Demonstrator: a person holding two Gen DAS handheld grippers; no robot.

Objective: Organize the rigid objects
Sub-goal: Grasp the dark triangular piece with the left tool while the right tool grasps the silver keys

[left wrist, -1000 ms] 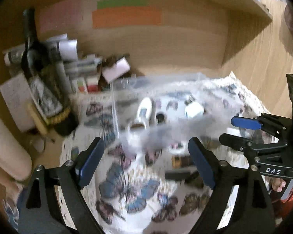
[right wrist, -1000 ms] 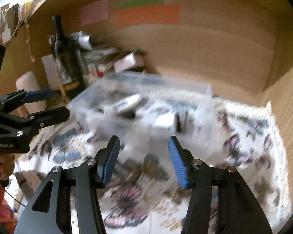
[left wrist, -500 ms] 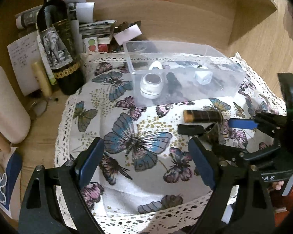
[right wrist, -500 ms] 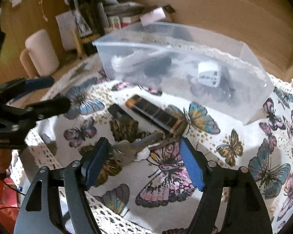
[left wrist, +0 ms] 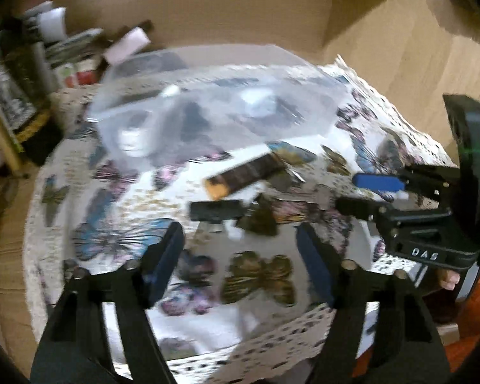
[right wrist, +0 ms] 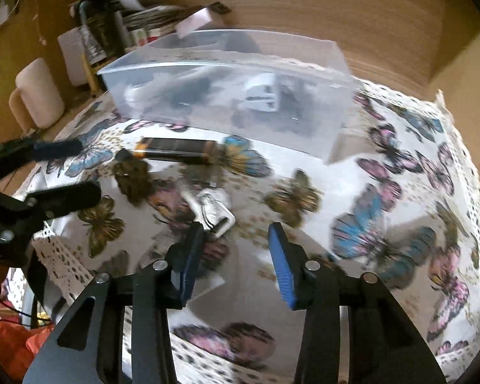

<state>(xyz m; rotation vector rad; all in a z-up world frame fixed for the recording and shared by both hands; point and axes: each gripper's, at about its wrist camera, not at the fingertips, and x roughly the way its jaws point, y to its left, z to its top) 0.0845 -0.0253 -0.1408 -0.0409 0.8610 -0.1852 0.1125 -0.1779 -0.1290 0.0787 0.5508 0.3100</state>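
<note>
My left gripper [left wrist: 240,249] hangs over the near part of the butterfly cloth [left wrist: 259,275] with its jaws spread wide and nothing between them. My right gripper [right wrist: 236,249] hovers over the same cloth [right wrist: 384,224], jaws also wide and empty; a small silver metal piece [right wrist: 214,214], too blurred to name, lies on the cloth just beyond its left finger.

The clear plastic box [right wrist: 227,73] sits toward the far side of the cloth, and through its walls I can make out a white block [right wrist: 262,96] and some dark and pale items that are too smeared to identify. Just in front of the box, on the cloth, lies a dark tube with an orange end [right wrist: 179,150]; in the left view the same tube [left wrist: 243,176] lies slanted, with a small black bar [left wrist: 216,210] just nearer to me.

At the far left corner of the worktop stands a dark bottle [right wrist: 96,32] among stacked papers, and a pale mug [right wrist: 38,96] sits at the left edge.
</note>
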